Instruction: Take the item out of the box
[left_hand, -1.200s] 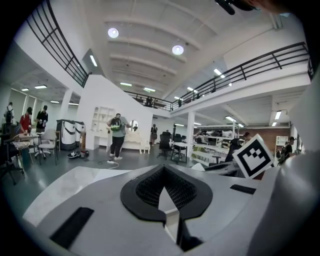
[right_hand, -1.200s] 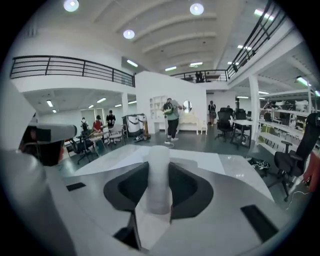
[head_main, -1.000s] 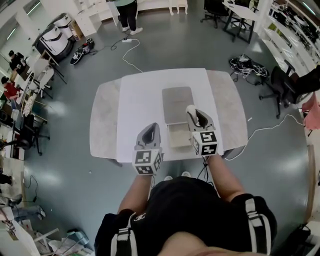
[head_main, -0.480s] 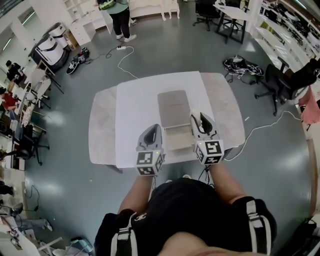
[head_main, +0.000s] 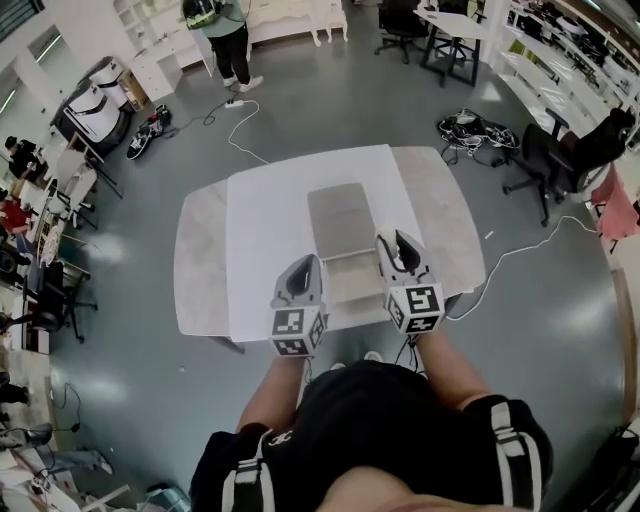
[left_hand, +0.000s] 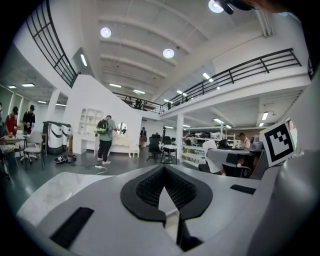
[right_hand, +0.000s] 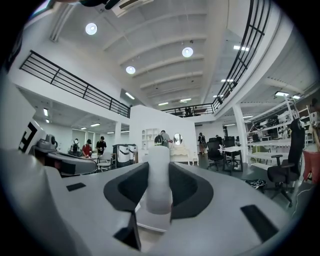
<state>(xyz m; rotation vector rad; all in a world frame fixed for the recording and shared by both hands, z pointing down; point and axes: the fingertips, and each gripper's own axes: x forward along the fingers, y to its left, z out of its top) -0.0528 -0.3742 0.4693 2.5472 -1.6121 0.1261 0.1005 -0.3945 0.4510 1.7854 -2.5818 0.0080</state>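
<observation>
A shallow pale box (head_main: 352, 283) lies open on the white table (head_main: 260, 230), its grey lid (head_main: 340, 218) folded back on the far side. My right gripper (head_main: 392, 244) hangs over the box's right edge, shut on a white cylindrical item (right_hand: 159, 182) that stands upright between its jaws (right_hand: 159, 167). My left gripper (head_main: 303, 268) hovers just left of the box. In the left gripper view its black pads (left_hand: 145, 192) meet at the tips (left_hand: 162, 172), with nothing held. The inside of the box is mostly hidden by the grippers.
The table has marbled grey wings (head_main: 200, 260) on both sides. Cables (head_main: 530, 255) trail on the floor to the right, and an office chair (head_main: 560, 160) stands beyond them. A person with a backpack (head_main: 215, 30) stands far off.
The right gripper with the white item has drawn slightly toward me along the box's right side. The left gripper has barely moved. The person in the background has walked further away.
</observation>
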